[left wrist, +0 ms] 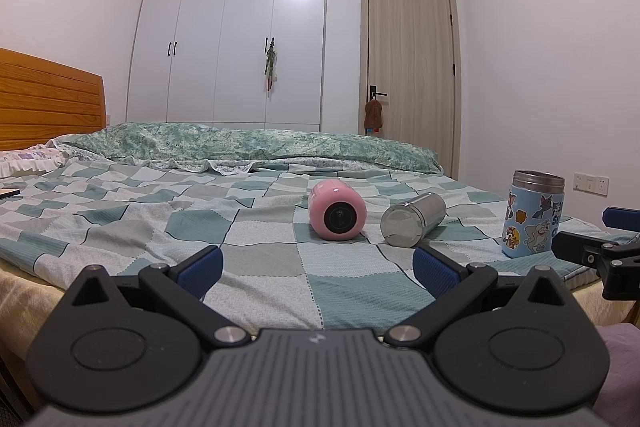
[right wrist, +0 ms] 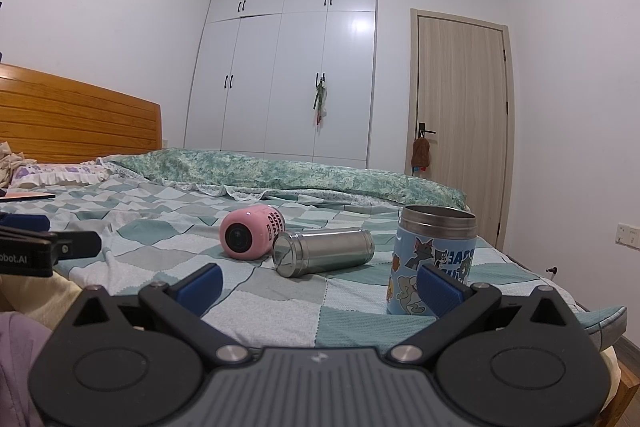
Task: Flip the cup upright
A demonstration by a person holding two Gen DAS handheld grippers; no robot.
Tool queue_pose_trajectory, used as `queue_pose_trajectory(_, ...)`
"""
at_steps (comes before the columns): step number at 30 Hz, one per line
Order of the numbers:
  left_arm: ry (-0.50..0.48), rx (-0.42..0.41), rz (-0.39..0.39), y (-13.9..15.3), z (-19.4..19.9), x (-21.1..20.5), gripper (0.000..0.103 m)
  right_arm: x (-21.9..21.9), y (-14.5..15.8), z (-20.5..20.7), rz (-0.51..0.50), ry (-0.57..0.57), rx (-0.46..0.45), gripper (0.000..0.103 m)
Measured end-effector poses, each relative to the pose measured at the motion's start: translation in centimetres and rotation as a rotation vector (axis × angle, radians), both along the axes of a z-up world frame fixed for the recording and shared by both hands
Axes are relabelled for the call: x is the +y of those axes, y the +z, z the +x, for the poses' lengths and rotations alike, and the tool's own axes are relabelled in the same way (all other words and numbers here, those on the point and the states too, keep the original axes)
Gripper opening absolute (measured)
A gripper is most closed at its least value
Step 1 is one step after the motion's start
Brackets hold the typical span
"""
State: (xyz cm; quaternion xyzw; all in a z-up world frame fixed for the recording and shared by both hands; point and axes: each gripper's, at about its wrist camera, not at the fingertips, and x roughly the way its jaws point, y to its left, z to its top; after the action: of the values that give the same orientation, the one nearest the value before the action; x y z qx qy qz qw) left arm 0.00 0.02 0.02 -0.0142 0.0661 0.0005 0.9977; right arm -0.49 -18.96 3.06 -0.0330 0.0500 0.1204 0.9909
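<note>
The cup we must stand up could be either of two that lie on their sides on the checked green-and-grey bed cover (left wrist: pixel 260 251): a pink round cup with a black bottom (left wrist: pixel 337 211) and a shiny plain steel cup (left wrist: pixel 412 219). We cannot tell which one is meant. A blue steel cup with cartoon stickers (right wrist: pixel 434 259) already stands up.

From our left gripper (left wrist: pixel 316 263), the pink cup lies at about 12 o'clock, its bottom facing us and its long side pointing away. The steel cup lies at about 1 o'clock, pointing away to the right.

From our right gripper (right wrist: pixel 320 287), the steel cup is at 12 o'clock and lies crosswise, so we think this gripper is nearer to it. The pink cup is at 11 o'clock.

Both grippers are spread wide and hold nothing.
</note>
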Motion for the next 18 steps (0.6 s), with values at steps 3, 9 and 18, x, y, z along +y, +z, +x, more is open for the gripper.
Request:
queue_pose_trajectory(3, 0.001, 0.001, 0.000, 0.0, 0.0, 0.0, 0.103, 0.0, 0.0, 0.0, -0.001, 0.001, 0.001, 0.103)
queue_pose_trajectory(9, 0.010, 0.018, 0.018, 0.1, 0.3, -0.5, 0.103, 0.3, 0.0, 0.4, -0.027, -0.005, 0.025, 0.103)
queue_pose_trajectory(18, -0.028, 0.011, 0.015, 2.5, 2.7, 0.1, 0.103, 2.0, 1.6, 3.1, -0.038, 0.047, 0.099, 0.103)
